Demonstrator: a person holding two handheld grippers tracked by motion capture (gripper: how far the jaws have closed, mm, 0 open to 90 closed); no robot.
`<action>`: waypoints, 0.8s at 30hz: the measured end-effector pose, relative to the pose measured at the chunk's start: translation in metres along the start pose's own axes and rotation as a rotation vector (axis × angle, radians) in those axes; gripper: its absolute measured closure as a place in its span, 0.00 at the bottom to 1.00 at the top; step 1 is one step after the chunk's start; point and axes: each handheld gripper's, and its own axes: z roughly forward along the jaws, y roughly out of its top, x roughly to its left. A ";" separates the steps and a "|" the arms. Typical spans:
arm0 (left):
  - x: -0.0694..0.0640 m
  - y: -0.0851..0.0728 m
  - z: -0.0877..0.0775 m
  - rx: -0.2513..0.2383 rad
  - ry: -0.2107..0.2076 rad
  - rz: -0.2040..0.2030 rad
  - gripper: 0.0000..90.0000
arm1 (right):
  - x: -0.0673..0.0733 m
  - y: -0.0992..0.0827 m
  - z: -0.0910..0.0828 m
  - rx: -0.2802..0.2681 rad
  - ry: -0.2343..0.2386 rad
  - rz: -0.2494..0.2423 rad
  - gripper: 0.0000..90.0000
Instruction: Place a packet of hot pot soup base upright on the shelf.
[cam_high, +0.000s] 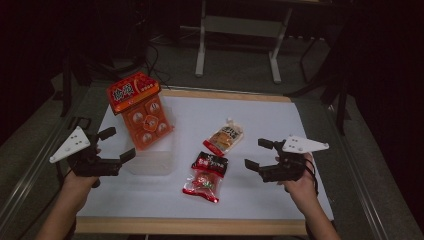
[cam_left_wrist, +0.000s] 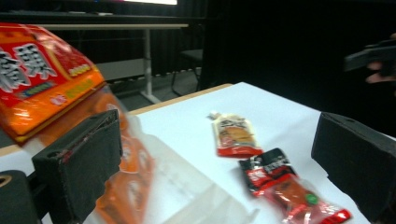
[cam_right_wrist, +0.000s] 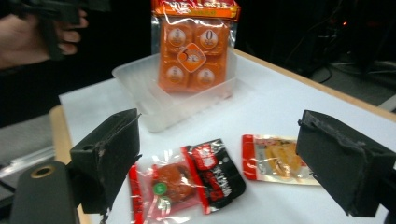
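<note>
High view: the left claw (cam_high: 118, 145) stands open and empty just left of a clear plastic tray (cam_high: 150, 161), its jaws near the tray's wall without touching. An orange snack bag (cam_high: 141, 111) stands tilted in that tray. The right claw (cam_high: 261, 154) is also open and empty, hovering right of 2 packets lying flat on the white table (cam_high: 280, 120): a red-and-black packet (cam_high: 205, 175) nearest, and an orange sauce pouch (cam_high: 224, 137) just beyond it.

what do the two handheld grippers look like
Both the left gripper and the right gripper are black, hand-held, each topped by a pale grey three-cornered plate with small dark holes. Their jaws are chunky black blocks with worn, frayed edges. No sleeves show on the forearms.
</note>
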 end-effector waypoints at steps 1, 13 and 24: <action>-0.003 -0.001 -0.001 -0.008 -0.010 -0.004 0.02 | 0.000 -0.001 0.002 0.006 0.001 -0.008 0.15; -0.038 -0.016 0.007 0.004 -0.115 0.005 0.02 | -0.006 -0.011 0.028 0.052 0.018 0.012 0.12; -0.069 -0.042 0.032 0.043 -0.233 0.063 0.02 | -0.023 -0.026 0.059 0.104 0.039 0.044 0.15</action>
